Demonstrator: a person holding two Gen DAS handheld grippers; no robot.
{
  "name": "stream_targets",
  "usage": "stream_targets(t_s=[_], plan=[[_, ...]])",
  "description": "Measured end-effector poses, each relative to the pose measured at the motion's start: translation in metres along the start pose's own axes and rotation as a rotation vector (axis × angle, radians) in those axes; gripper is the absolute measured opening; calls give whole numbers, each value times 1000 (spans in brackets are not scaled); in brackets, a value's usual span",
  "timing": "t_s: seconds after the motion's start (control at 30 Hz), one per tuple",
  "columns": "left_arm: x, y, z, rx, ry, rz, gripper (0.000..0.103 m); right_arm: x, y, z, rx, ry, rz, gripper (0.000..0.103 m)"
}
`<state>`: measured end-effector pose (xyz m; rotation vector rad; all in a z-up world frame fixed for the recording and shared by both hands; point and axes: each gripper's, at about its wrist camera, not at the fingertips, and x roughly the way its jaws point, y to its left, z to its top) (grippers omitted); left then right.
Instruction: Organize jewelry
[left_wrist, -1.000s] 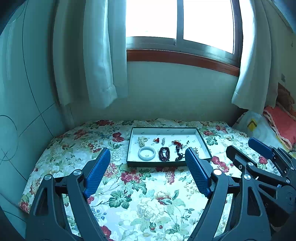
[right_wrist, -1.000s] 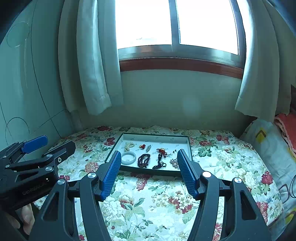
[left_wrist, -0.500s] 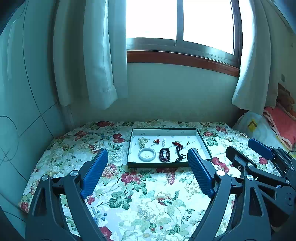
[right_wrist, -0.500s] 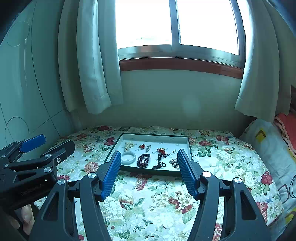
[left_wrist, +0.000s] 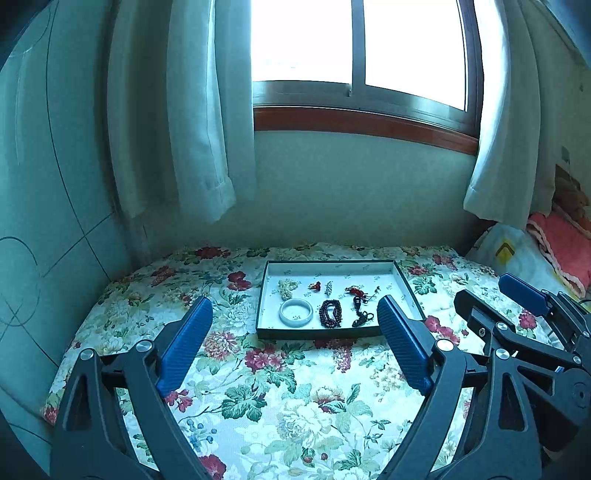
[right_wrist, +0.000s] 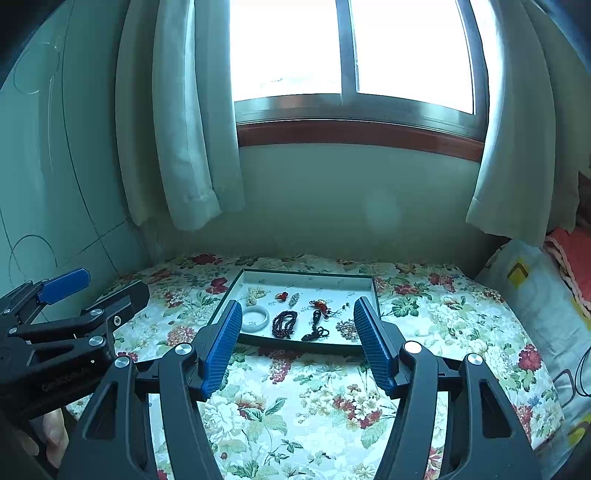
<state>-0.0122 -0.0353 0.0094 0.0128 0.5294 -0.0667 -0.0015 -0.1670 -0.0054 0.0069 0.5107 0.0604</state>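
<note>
A dark-rimmed jewelry tray with a white floor lies on the floral bed, ahead of both grippers. It holds a white bangle, a dark bead bracelet, a black cord pendant, a red tassel charm, a pale bead cluster and smaller pieces. My left gripper hovers short of the tray, its jaws opening, with nothing between them. My right gripper is open and empty, also short of the tray. The bangle and a pearl cluster show between its fingers.
The floral bedspread is bounded by a green wall on the left and the window wall with curtains behind. Pillows are stacked at the right. The left gripper and a hand sit at the lower left.
The left gripper's fingers have spread wider apart. Both hands, the right gripper and the tray have stayed where they were.
</note>
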Motion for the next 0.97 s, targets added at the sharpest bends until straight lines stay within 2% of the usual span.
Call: stream_targets(t_s=[0.3,0.37,0.7,0.8,0.9,0.97], plan=[[-3,0,2,21,-8,-10,97,2,-1,1,2,3,-8,63],[-1,0,1,14,-1,-14,101,2,-2,0,4,4,-13,63],[4,1,-2,-5,-2,-46,101,4,-4,-2,13,10,-15,63],[10,4,-3,-14,4,-21,101,7,-7,-3,18,16,-23,63],[25,11,-6,-17,45,-9,101,13,-14,-6,30,28,-35,63],[40,19,-10,-33,86,-3,101,20,-24,-10,44,39,-51,68]])
